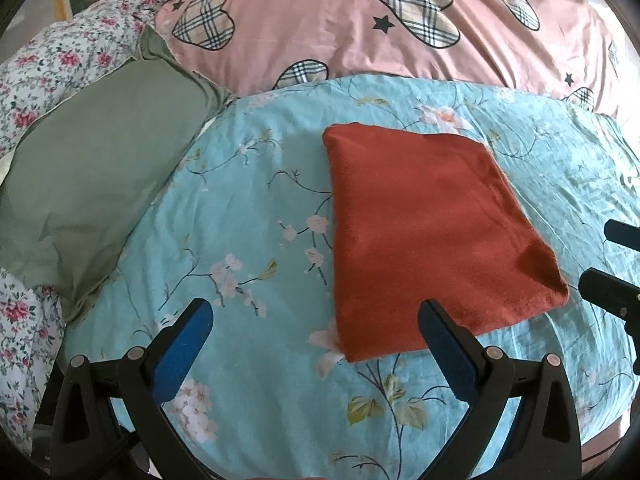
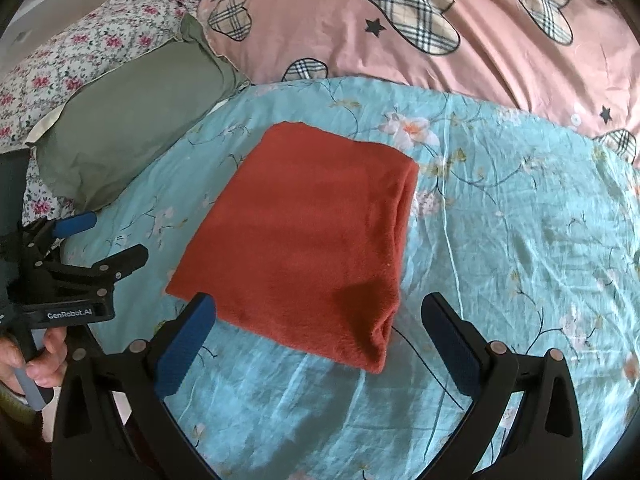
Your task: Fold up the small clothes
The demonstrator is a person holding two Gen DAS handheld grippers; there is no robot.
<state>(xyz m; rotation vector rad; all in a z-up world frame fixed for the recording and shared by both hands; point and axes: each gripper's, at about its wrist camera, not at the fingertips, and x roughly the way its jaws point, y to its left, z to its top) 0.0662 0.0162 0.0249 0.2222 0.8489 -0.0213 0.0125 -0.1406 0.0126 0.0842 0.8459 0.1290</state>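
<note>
My left gripper and right gripper gape empty; folded red cloth lies flat on the blue sheet.

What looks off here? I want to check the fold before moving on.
Nothing stands out. The red cloth lies folded flat on the blue floral sheet, edges fairly even; both the left gripper and right gripper are open, off it.

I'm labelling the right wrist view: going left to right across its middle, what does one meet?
Left tool → green pillow → folded red cloth → bare blue floral sheet.
</note>
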